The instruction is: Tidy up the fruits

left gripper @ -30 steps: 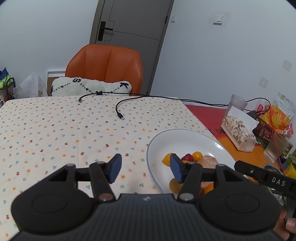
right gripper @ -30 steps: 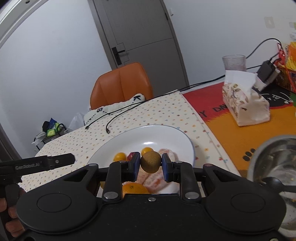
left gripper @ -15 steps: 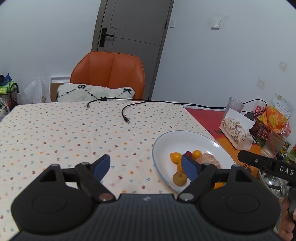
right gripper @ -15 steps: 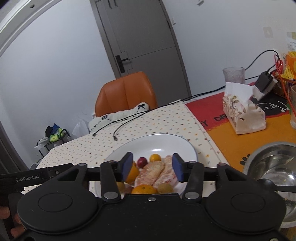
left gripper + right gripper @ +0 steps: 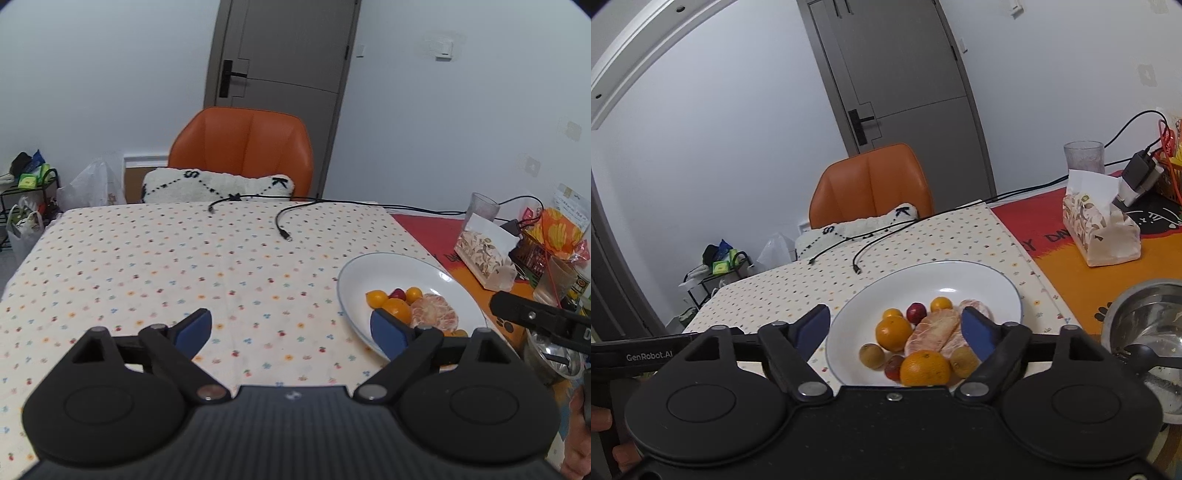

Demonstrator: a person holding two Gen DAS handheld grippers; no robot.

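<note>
My two grippers are above the near edge of the bench, and the fruits are gathered in the white plate [image 5: 1004, 284] in front of me. My right gripper [image 5: 895, 330] has its jaws opening wide and nothing is between them; the fruits I see through the gap lie on the plate below. My left gripper [image 5: 290, 328] also has its jaws opening, with only the dotted tablecloth [image 5: 184, 258] under them and nothing held.

On the plate I count two bigger oranges [image 5: 925, 367], two small yellow-orange fruits [image 5: 941, 304], a dark red round fruit [image 5: 916, 312], another reddish one half hidden at the front, two brown round fruits [image 5: 871, 355] and peeled citrus pieces [image 5: 932, 330] in the middle. I see no loose fruit on the cloth or on the orange mat [image 5: 1071, 280], so I judge that the collecting is nearly or fully done. What may remain is only to arrange them better, if that is wanted; I cannot tell it from here.

Around the plate: a steel bowl [image 5: 1145, 306] with a dark spoon [image 5: 1145, 356] stands just beside it at the right, a tissue box [image 5: 1100, 229] and a glass [image 5: 1084, 157] are farther back, and two black cables [image 5: 282, 225] lie on the cloth behind the plate. An orange chair [image 5: 242, 147] with a white cushion [image 5: 218, 188] stands at the far side. The bowl is the closest obstacle for my right gripper.
</note>
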